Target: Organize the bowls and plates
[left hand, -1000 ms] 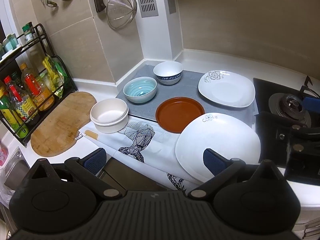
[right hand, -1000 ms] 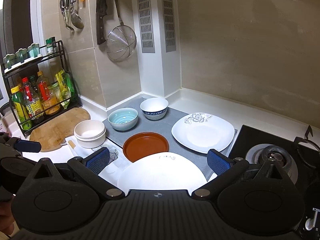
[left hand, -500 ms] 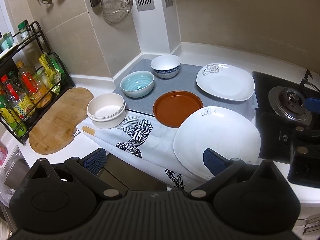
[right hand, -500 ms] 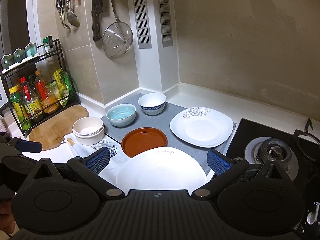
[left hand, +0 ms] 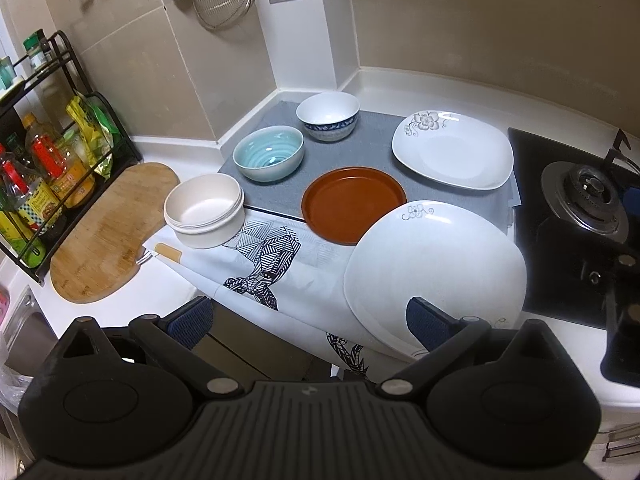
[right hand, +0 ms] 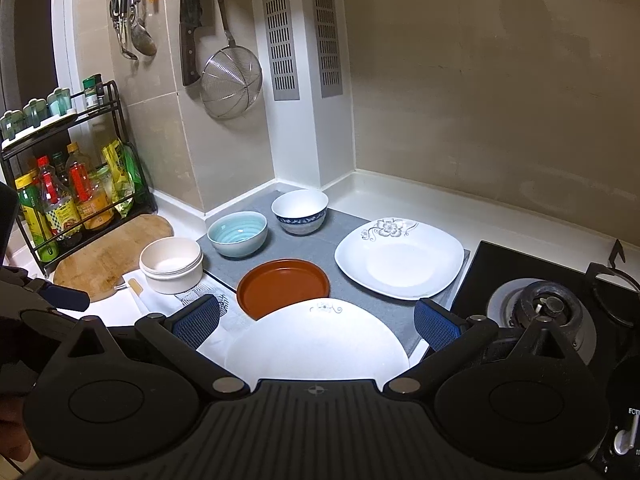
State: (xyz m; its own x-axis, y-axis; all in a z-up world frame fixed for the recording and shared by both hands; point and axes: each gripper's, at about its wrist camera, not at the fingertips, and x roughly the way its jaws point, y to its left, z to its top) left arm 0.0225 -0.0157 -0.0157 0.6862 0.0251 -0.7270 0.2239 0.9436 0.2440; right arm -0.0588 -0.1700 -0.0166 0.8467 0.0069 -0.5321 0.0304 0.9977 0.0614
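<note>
No brand reads clearly here: the bottle labels on the black wire rack [right hand: 72, 184] are too small to make out, and only a fragment, "FOT", shows by the stove knob at the lower right corner of the right view.

Both tools are up off the bench and empty. The left tool [left hand: 308, 320] has its blue-padded fingers spread wide, one pad over the near white plate [left hand: 436, 264], touching nothing that I can see. The right tool [right hand: 316, 324] is just as wide open, framing that same plate [right hand: 316, 344].

That near plate is glossy white with a rounded-square outline and a small grey flower sprig at its far rim; it overlaps the edge of a round, matte terracotta-brown plate [left hand: 354, 204]. Behind them, on a grey textured mat [left hand: 376, 128], lies a second white squarish plate [left hand: 452, 150] with a bigger grey blossom. On the mat's left side sit a pale turquoise bowl [left hand: 268, 154] with ridged rings inside and, beside it, a white bowl [left hand: 328, 114] with a blue patterned band. A cream bowl [left hand: 204, 210], apparently two nested, stands on a white cloth [left hand: 260, 264] printed with black geometric hatching.

A rounded wooden board [left hand: 104, 232] lies left on the white bench; a black gas hob [left hand: 580, 208] sits right. The walls are beige tile, with a wire strainer [right hand: 231, 80], a cleaver and ladles hanging.
</note>
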